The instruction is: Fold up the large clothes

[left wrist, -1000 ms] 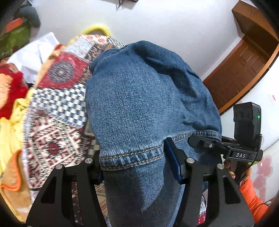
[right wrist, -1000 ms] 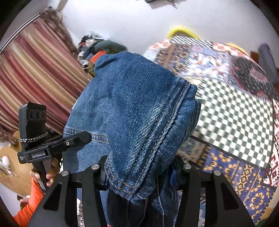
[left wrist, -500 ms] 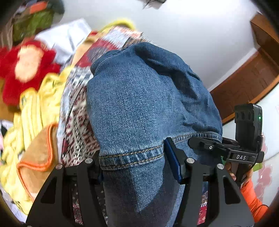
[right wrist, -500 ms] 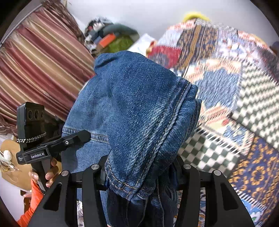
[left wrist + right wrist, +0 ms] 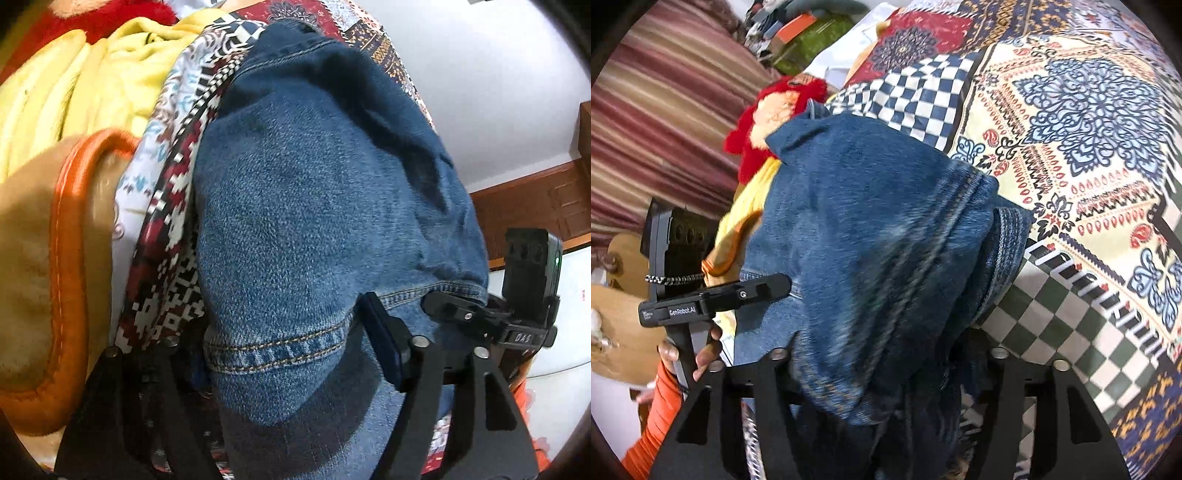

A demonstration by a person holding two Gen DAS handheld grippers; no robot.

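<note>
Through the left wrist camera I see my left gripper (image 5: 291,354) with a stitched hem of the blue jeans (image 5: 314,206) between its fingers; its jaws have just been opening, and the right-hand blue pad (image 5: 382,349) now stands a little off the denim, so I read this as a letting-go, though the other pad is buried under cloth and I cannot tell whether it still touches. The jeans mound up ahead of the gripper and lie over the patterned bedspread (image 5: 173,206), with a yellow blanket (image 5: 92,77) and an orange-edged tan cushion (image 5: 40,236) just beside them on the left. At the far right my other tool shows past the denim. Through the right wrist camera my right gripper (image 5: 886,369) has the seamed side of the jeans (image 5: 871,236) bunched between its fingers; its jaws have just been opening too, but the pads are hidden under folds, so I cannot tell whether they press the cloth. Here the jeans rest on the bedspread (image 5: 1089,147), near a red plush toy (image 5: 764,122), and the left tool in the person's hand (image 5: 690,354) sits alongside. I judge the step to be laying a fold down and releasing it. Next I would need to draw both grippers back clear of the denim without dragging the fold open, then find the next edge to fold.
</note>
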